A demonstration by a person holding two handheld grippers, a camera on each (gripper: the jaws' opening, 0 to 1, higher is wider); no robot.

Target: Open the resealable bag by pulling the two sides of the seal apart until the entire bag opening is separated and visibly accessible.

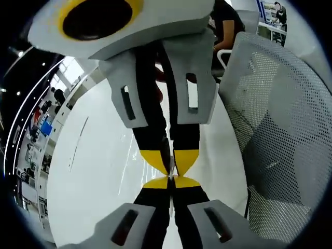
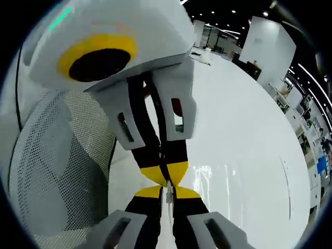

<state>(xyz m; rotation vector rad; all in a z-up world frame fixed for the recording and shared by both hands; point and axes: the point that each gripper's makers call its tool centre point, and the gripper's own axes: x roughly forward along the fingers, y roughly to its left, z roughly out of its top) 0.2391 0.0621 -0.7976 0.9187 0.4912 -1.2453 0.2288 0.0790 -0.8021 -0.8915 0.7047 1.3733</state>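
Note:
My two grippers meet tip to tip above a white table (image 1: pixel 98 171). In the left gripper view, my left gripper (image 1: pixel 170 182) rises from the bottom with its yellow-tipped jaws pressed together. The right gripper (image 1: pixel 170 158) reaches down from above, also shut. A thin clear edge of the resealable bag (image 1: pixel 170 167) is pinched between both pairs of tips. The right gripper view mirrors this: my right gripper (image 2: pixel 166 193) is below and the left gripper (image 2: pixel 165 174) above, with the bag's clear film (image 2: pixel 168 198) held edge-on between them. Most of the bag is too transparent to make out.
A grey mesh-backed office chair (image 1: pixel 280 129) (image 2: pixel 57 155) stands close beside the grippers. The glossy white table (image 2: pixel 244 129) stretches away behind them. A person (image 1: pixel 225 21) sits at the far side. Shelves (image 1: pixel 36 129) line the room's edge.

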